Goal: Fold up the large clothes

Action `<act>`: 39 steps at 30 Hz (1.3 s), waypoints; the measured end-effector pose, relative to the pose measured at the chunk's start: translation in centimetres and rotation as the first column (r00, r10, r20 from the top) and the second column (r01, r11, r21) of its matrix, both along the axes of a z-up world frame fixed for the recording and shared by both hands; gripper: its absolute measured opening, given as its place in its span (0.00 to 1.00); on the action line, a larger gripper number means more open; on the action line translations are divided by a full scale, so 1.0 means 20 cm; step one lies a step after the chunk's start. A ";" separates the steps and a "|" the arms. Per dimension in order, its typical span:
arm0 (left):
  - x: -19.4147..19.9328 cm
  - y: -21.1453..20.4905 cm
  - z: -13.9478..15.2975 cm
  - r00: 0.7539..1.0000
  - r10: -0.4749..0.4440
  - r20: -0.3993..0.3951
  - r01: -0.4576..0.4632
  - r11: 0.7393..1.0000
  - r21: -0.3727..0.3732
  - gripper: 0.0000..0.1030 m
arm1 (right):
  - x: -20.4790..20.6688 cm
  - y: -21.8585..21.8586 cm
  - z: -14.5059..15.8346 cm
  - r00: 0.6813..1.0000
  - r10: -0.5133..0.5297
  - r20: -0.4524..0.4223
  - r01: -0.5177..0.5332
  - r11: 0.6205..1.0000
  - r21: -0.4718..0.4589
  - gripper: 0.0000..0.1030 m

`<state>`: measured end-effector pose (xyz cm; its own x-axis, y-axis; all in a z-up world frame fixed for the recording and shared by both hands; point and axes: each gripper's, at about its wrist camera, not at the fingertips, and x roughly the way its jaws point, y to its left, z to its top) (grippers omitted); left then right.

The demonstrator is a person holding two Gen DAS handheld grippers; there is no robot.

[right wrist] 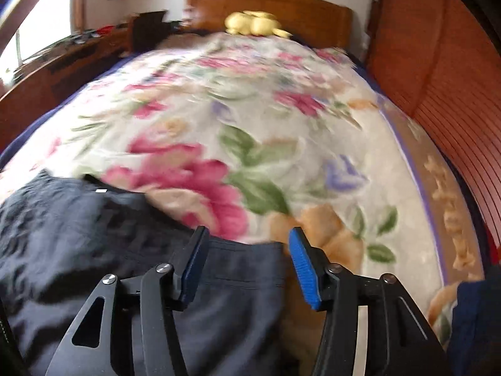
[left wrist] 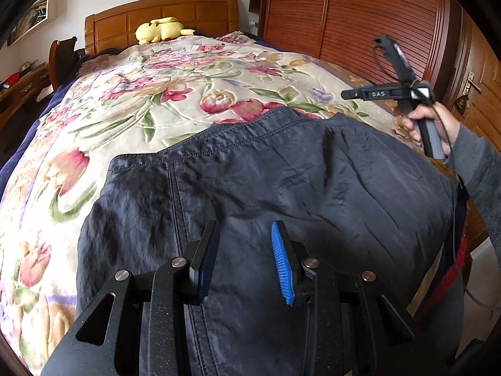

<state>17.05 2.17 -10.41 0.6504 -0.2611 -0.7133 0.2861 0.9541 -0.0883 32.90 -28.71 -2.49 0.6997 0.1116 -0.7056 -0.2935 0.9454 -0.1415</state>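
Observation:
A large dark navy garment (left wrist: 281,181) lies spread on the floral blanket (left wrist: 141,100) at the near end of the bed. My left gripper (left wrist: 245,258) is open and empty, hovering just above the garment's middle. The right gripper (left wrist: 360,94) shows in the left wrist view, held in a hand above the garment's right edge. In the right wrist view my right gripper (right wrist: 247,266) is open and empty above the garment's corner (right wrist: 125,235), with the floral blanket (right wrist: 250,125) beyond. That view is blurred.
A yellow plush toy (left wrist: 159,29) lies by the wooden headboard (left wrist: 162,15). A wooden slatted wardrobe (left wrist: 360,18) stands along the bed's right side. A wooden desk (left wrist: 22,84) stands to the left. A door handle (left wrist: 472,83) is at far right.

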 end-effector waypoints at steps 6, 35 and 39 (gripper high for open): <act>-0.02 0.03 -0.01 1.000 0.018 -0.005 -0.018 1.000 -0.010 0.34 | -0.18 0.38 -0.04 0.972 0.218 -0.093 -0.216 0.976 0.036 0.54; -0.12 -0.15 -0.02 0.999 -0.041 -0.008 0.040 0.998 -0.056 0.34 | -0.34 0.54 -0.25 0.964 0.216 -0.158 -0.212 0.976 0.040 0.51; -0.15 -0.22 0.00 0.997 -0.071 0.004 0.071 0.996 -0.053 0.34 | -0.58 0.37 -0.19 0.974 0.184 -0.131 -0.178 0.982 0.055 0.51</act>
<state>14.06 -2.17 -10.50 0.6301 -0.3441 -0.6961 0.3534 0.9253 -0.1375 21.34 -21.28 -6.34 0.5639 0.2599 -0.7838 -0.4737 0.8793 -0.0492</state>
